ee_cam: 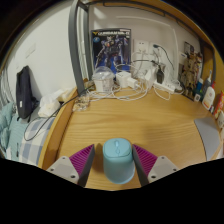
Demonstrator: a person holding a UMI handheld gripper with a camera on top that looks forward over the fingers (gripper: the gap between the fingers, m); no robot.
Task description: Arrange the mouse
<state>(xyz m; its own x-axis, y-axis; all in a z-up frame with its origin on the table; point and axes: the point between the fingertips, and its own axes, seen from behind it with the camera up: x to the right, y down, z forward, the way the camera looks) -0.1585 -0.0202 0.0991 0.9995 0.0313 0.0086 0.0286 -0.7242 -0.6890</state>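
Note:
A light blue computer mouse (pixel 118 160) sits between my gripper's (pixel 117 163) two fingers, with its scroll wheel facing away. The magenta pads (pixel 85 159) press against both of its sides, so the gripper is shut on it. The mouse is over the near part of a wooden desk (pixel 150 118). I cannot tell whether it rests on the desk or is held just above it.
White cables and adapters (pixel 120 82) lie along the back of the desk under a poster (pixel 112 50) on the wall. Bottles and small items (pixel 205 95) stand at the right end. A dark bag (pixel 25 92) hangs beyond the desk's left edge.

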